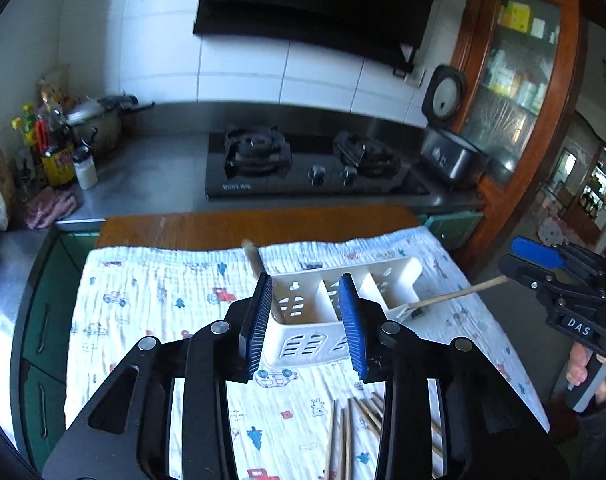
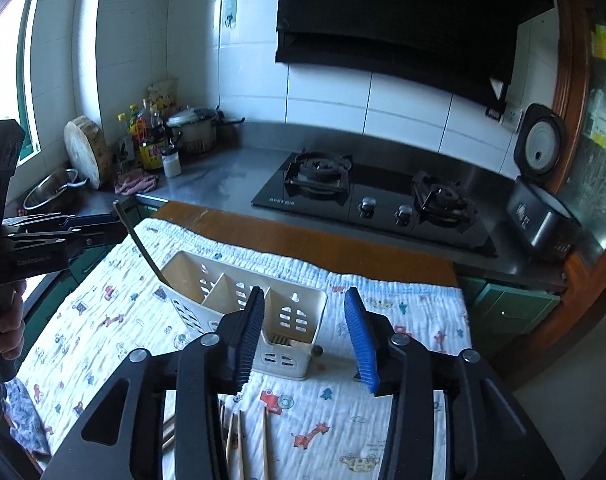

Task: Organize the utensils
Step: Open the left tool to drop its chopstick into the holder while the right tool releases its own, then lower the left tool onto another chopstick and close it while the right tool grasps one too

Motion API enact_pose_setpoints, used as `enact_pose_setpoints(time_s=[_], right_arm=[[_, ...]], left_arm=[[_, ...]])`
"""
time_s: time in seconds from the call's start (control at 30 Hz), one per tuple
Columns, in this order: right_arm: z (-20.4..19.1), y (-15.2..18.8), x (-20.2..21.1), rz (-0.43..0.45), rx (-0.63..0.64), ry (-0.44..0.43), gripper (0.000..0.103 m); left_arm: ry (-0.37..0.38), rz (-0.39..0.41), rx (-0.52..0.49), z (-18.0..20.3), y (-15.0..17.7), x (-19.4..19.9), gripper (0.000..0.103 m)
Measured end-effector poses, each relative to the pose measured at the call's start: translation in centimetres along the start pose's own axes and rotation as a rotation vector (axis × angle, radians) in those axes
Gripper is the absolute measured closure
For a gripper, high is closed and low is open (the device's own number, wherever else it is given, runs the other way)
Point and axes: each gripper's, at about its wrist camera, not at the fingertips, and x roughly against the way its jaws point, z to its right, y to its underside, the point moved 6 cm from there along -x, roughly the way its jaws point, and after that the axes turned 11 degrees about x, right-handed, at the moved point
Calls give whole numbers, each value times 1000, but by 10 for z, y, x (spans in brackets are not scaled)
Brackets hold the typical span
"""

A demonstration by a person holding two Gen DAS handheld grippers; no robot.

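A cream three-compartment utensil caddy (image 1: 303, 346) (image 2: 291, 312) lies on a printed cloth (image 1: 155, 300) (image 2: 383, 420). My left gripper (image 1: 306, 280) (image 2: 107, 232) hovers just in front of the caddy, open, with nothing between its pads. A wooden handle (image 1: 250, 254) (image 2: 141, 244) leans out of the caddy's left compartment. My right gripper (image 2: 305, 294) (image 1: 515, 270) is open too, and no pad presses on anything. A thin wooden stick (image 1: 455, 293) slants from the caddy's right end up toward its tips. Several loose chopsticks (image 1: 355, 428) (image 2: 239, 440) lie on the cloth near me.
Behind the cloth is a wooden board edge (image 1: 263, 226), then a steel counter with a black gas hob (image 1: 315, 172) (image 2: 367, 196). A rice cooker (image 1: 451, 156) stands at the right; bottles and a pot (image 1: 63, 148) at the left. A person's hand (image 1: 583, 368) grips the right tool.
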Motion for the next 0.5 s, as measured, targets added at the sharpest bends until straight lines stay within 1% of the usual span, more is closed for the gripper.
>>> enact_pose_setpoints(time_s=[0.03,0.1,0.23,0.3,0.4,0.5], right_arm=[[-1,1,8,16,-1,1,59],[-4,7,23,40,-3,-9,57],[-20,36,48,61,-5,-45,56],[-27,56,56,61,-12,-62,56],[-41,96,62,40,-35,-105,56],[-53,130,66,20,-30,-97,56]], left_arm=[[7,15,-7,2,4,9,68],[-3,29,-18,3,14,23,68],[10,27,-20,2,47,43,68],[23,26,-20,0,68,50,68],[21,20,-25,-3,100,59,68],[21,11,-18,-7,133,63,68]])
